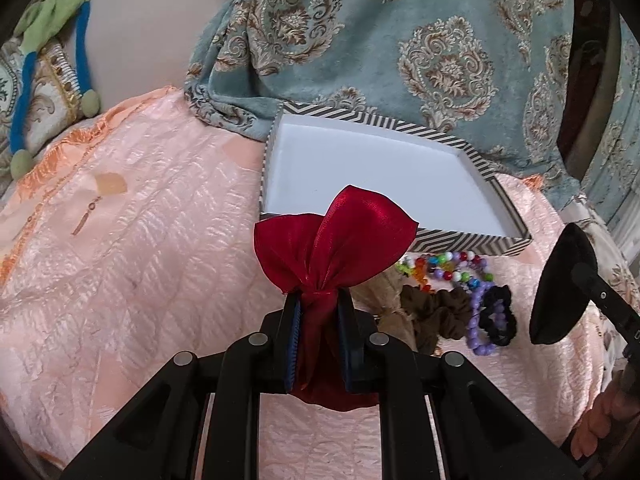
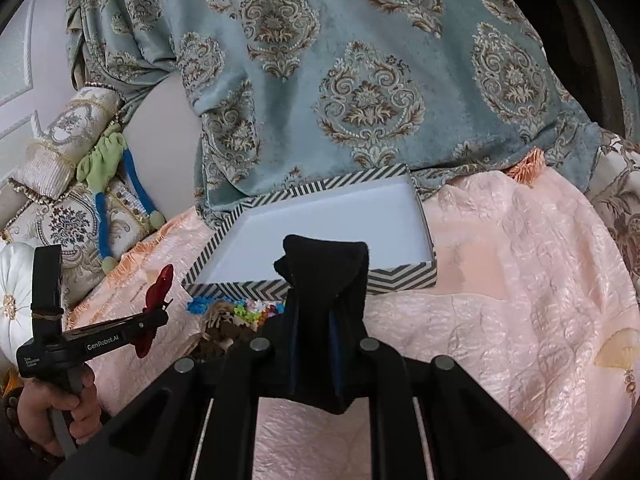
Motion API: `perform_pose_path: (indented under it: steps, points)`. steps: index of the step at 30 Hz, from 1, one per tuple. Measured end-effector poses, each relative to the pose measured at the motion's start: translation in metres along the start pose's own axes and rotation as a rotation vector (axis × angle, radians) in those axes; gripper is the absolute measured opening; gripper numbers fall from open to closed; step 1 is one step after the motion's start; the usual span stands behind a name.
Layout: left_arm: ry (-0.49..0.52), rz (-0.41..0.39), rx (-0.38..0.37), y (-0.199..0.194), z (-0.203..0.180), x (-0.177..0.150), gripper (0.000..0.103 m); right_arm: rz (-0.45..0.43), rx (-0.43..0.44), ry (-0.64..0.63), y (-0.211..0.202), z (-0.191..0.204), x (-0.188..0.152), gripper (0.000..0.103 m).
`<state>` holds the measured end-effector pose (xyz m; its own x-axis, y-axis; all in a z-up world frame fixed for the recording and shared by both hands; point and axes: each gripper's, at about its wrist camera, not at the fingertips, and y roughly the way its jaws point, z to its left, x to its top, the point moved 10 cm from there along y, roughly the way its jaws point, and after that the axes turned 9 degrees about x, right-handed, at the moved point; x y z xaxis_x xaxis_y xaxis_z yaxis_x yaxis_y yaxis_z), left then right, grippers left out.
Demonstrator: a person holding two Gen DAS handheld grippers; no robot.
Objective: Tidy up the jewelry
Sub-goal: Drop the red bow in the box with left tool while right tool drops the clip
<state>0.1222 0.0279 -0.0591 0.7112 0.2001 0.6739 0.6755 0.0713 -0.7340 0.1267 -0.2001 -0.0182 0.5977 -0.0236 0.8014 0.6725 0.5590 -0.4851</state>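
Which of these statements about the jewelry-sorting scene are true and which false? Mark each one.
1. The left gripper is shut on a shiny red satin pouch. True.
2. The shallow white box with the black-and-white striped rim already holds the bead bracelets. False: its white inside is bare.
3. The right gripper holds a black fabric pouch. True.
4. The purple bead bracelet lies inside the box. False: it lies on the pink quilted bedspread, in front of the box.
5. A brown fabric scrunchie lies beside a black scrunchie. True.
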Motion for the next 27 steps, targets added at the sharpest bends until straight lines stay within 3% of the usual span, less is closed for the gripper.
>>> perform_pose_path:
  steps: [14,19,23,27]
  points:
    - [0.027,-0.043,0.084,-0.003,0.009,0.002,0.0,0.053,-0.071,-0.017,0.01,0.001,-0.011,0.013]
    - [0.003,-0.023,0.096,0.0,0.014,0.001,0.0,0.104,-0.106,0.02,0.015,-0.002,-0.012,0.013]
    - [0.002,-0.007,0.084,0.005,0.012,0.005,0.0,0.131,-0.138,0.034,0.027,-0.003,0.015,0.012]
    - [-0.015,-0.05,0.052,0.002,0.012,0.034,0.0,0.073,-0.126,0.029,0.046,-0.006,0.061,0.012]
